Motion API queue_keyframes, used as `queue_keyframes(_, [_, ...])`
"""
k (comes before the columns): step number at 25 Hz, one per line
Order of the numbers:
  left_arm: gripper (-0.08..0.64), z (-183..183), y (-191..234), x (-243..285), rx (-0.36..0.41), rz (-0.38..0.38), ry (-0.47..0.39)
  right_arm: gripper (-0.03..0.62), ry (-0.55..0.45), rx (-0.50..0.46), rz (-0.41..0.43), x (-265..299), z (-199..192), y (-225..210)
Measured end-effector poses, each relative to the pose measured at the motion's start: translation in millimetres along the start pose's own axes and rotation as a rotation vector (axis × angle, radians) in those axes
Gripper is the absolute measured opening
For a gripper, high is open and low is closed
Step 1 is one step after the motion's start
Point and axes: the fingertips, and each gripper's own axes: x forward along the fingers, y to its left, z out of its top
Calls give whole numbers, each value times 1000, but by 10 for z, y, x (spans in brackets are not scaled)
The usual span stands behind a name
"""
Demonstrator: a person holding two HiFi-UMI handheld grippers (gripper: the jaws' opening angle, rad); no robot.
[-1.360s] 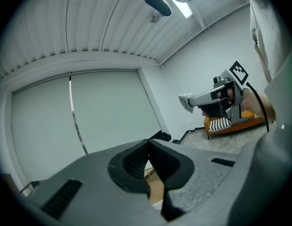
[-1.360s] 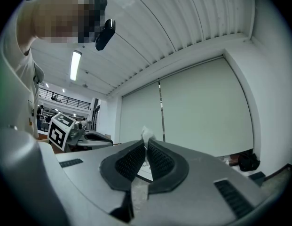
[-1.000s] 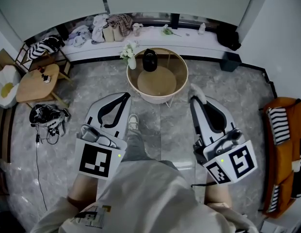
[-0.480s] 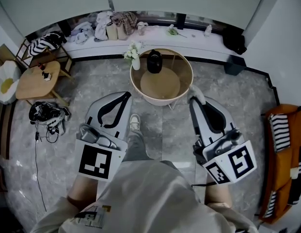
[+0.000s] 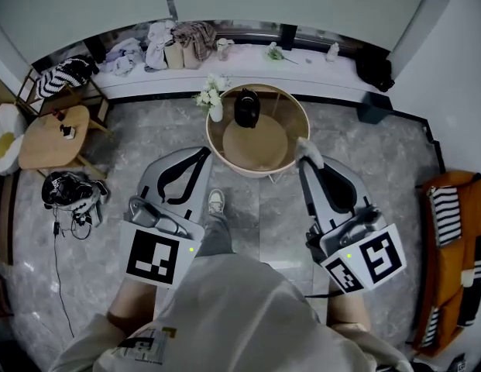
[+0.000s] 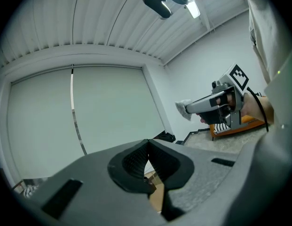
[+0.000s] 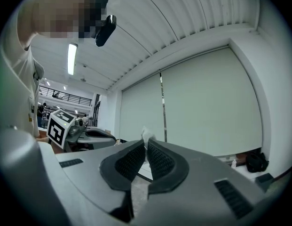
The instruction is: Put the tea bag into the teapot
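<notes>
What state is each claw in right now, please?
Left claw: closed, nothing between its jaws.
Right claw: closed on the tea bag.

The teapot (image 5: 245, 108) is glossy black, on a round bench (image 5: 259, 171) with a cream rim and a tan top, next to white flowers (image 5: 211, 91). The tea bag (image 5: 308, 149) is white against the black ribbed fingers (image 7: 160, 161) of the pale grey right gripper (image 5: 304, 161); the left gripper (image 5: 200, 153) is the same grey and black, and both carry black-and-white square markers. The floor (image 5: 379, 153) is grey marbled stone, and the orange sofa (image 5: 457, 277) holds a black-and-white striped cushion (image 5: 447, 200).
</notes>
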Motion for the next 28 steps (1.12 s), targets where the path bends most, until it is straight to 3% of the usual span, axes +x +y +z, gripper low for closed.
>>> queue_keyframes(7, [8, -133, 571, 468, -31, -9, 8, 17, 22, 3, -11, 679, 58, -288])
queue_keyframes(28, [8, -789, 2328, 2349, -75, -178, 15, 18, 136, 43, -128, 2962, -83, -1309])
